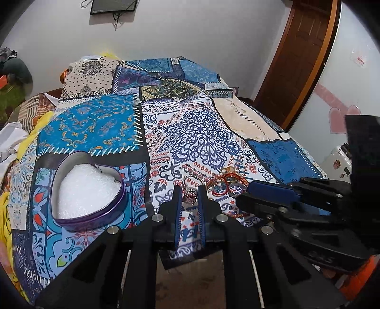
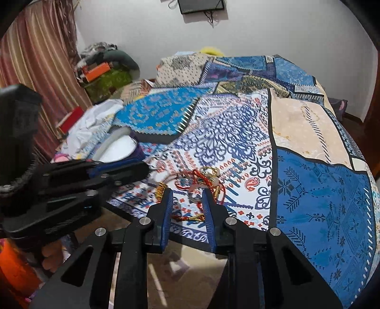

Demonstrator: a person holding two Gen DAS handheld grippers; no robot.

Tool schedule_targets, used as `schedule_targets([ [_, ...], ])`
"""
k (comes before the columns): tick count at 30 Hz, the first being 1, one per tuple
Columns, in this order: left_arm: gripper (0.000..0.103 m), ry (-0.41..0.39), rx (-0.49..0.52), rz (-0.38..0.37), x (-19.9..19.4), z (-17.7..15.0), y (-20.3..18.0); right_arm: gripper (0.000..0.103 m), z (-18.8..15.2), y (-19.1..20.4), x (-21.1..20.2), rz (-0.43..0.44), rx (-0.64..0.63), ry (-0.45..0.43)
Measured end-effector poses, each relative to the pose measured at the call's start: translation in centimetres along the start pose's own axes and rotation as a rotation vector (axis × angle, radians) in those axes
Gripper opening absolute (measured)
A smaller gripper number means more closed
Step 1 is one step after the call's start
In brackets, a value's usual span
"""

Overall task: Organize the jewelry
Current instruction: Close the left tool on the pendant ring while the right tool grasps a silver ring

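A bed [image 1: 114, 123] covered by a patchwork quilt of blue, white and cream printed panels fills both views, backed by a plain white wall [image 1: 190, 31] on which a dark framed panel [image 1: 113, 6] is hung at twelve o'clock. A brown wooden door [image 1: 301, 54] is seen at two o'clock in the left view, and a striped pink curtain [image 2: 35, 59] at ten o'clock in the right view.

The near edge of the quilt runs just beyond both tools, with bare floor below it.

A purple heart-shaped tin lined with white bubble wrap [image 1: 87, 187] lies open at nine o'clock of the left tool [image 1: 190, 190], which is clamped on a silver ring with a pink stone [image 1: 190, 196]. A tangle of red, gold and blue corded bracelets and rings [image 2: 199, 180] lies just past the right tool [image 2: 187, 197]. Its fingers stand narrowly apart around part of the heap; whether anything is pinched cannot be told. Open quilt stretches from twelve to three o'clock.
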State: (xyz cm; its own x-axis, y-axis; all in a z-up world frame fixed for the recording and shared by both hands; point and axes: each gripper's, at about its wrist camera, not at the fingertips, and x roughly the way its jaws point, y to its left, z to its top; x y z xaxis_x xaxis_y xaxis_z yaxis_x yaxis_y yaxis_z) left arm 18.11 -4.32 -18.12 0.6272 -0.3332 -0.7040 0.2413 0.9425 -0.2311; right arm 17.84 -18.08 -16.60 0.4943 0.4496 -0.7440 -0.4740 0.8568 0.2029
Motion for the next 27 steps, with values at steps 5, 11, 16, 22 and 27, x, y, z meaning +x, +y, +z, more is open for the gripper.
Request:
schedule_targets([
  [5,0.011,0.003,0.005,-0.009,-0.1,-0.4,-0.3,0.023,0.1,-0.1,0.5,-0.027,-0.011,0.015],
  [11,0.011,0.004,-0.002,-0.01,0.0,-0.5,-0.3,0.022,0.1,0.0,1.6,-0.047,-0.035,0.029],
  [16,0.011,0.0,-0.008,-0.002,-0.4,-0.8,-0.1,0.02,0.1,-0.1,1.7,-0.05,-0.03,0.023],
  [22,0.011,-0.023,-0.01,0.006,-1.7,-0.8,-0.1,0.02,0.3,-0.2,0.8,-0.036,-0.002,0.009],
  [27,0.011,-0.058,-0.011,0.02,-3.2,-0.5,0.0,0.02,0.7,0.6,-0.8,-0.037,-0.007,-0.027],
])
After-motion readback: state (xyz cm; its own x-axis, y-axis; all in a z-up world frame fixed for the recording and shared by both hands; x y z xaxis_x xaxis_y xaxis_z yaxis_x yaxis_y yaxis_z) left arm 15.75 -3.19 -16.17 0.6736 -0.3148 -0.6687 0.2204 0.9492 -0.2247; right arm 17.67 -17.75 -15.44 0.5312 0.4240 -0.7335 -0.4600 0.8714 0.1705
